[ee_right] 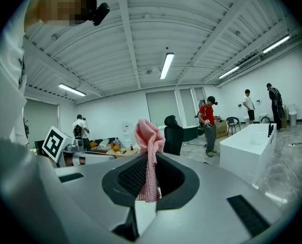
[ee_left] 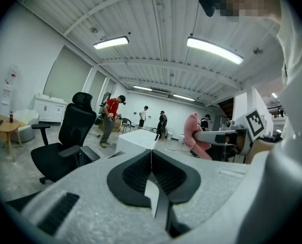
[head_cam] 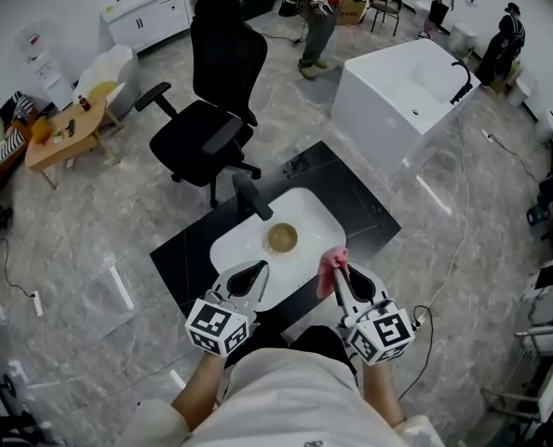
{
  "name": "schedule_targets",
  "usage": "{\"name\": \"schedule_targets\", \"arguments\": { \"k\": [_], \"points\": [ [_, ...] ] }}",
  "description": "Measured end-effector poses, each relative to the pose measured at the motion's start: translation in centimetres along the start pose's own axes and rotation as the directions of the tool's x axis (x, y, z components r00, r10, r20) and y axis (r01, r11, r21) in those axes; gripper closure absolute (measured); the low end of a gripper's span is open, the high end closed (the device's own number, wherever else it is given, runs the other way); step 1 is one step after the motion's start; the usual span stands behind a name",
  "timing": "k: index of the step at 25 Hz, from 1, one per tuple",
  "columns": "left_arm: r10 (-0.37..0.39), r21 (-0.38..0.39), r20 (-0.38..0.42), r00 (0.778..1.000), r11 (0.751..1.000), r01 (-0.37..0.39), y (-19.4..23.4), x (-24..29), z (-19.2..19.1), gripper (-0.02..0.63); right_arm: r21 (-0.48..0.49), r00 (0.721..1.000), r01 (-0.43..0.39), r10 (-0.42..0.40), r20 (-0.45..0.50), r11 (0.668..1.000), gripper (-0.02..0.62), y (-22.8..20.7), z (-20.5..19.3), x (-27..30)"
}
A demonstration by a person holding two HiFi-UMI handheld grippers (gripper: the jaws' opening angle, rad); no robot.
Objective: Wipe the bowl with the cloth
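The left gripper is held with its 2 black jaws pressed together, and nothing is gripped between them. The right gripper is clamped on a pink knitted cloth. The cloth is pinched flat between the 2 pads, and a bunched fold of it is pushed up above the jaw tips. From the left gripper's side, the same cloth is seen draped over the tip of the right gripper, off to its right.

A small round brown bowl is set upright on a white rounded tabletop, ahead of both grippers and between the lines along which they point. It is placed nearer the left gripper's tip than the right one's, and it is touched by neither gripper. The cloth is kept apart from the bowl, off to the bowl's right and closer to the person. Both grippers are held side by side over the tabletop's near edge.
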State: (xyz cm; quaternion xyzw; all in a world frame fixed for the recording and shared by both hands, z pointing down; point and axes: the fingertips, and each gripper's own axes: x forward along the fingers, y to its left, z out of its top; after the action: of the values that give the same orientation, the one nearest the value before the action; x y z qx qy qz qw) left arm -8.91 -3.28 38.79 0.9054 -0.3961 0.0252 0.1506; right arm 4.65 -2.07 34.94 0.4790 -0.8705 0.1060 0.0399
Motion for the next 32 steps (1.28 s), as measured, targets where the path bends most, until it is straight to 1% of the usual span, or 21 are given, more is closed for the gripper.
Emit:
{"name": "schedule_targets", "arguments": {
  "k": [3,7,9,14,18,25,32],
  "points": [
    [0.007,-0.007,-0.012,1.0,1.0,-0.007,0.5,1.0,0.1,0.594,0.004,1.0,-0.012,0.012,-0.011,1.0,0.566,-0.6,0.2,0.8],
    [0.022,-0.059,-0.02,1.0,0.998,-0.023,0.8,2.1,0.0,0.594,0.018,0.999,-0.019,0.02,-0.029,1.0,0.566,-1.5,0.3,1.4],
    [0.024,-0.067,-0.037,0.999,0.997,-0.027,0.8,2.6,-0.6,0.594,0.019,0.999,-0.024,0.025,-0.034,1.0,0.566,-1.8,0.2,1.4],
    [0.049,-0.095,-0.099,0.994,0.994,-0.058,1.8,4.1,-2.9,0.592,0.036,0.998,-0.018,0.02,-0.057,0.999,0.566,-2.9,-0.6,1.5],
    [0.055,-0.147,-0.143,0.988,0.986,-0.076,3.3,5.1,-5.1,0.592,0.059,0.998,-0.015,0.019,-0.065,0.998,0.566,-3.1,-1.2,1.9],
    [0.056,-0.159,-0.234,0.971,0.983,-0.095,5.7,6.8,-8.9,0.592,0.057,0.994,-0.006,0.013,-0.112,0.998,0.566,-3.6,-3.1,3.2],
    [0.061,-0.197,-0.296,0.953,0.973,-0.123,8.5,8.6,-12.3,0.592,0.079,0.988,0.01,0.002,-0.154,0.997,0.566,-4.3,-5.3,4.7]
  ]
}}
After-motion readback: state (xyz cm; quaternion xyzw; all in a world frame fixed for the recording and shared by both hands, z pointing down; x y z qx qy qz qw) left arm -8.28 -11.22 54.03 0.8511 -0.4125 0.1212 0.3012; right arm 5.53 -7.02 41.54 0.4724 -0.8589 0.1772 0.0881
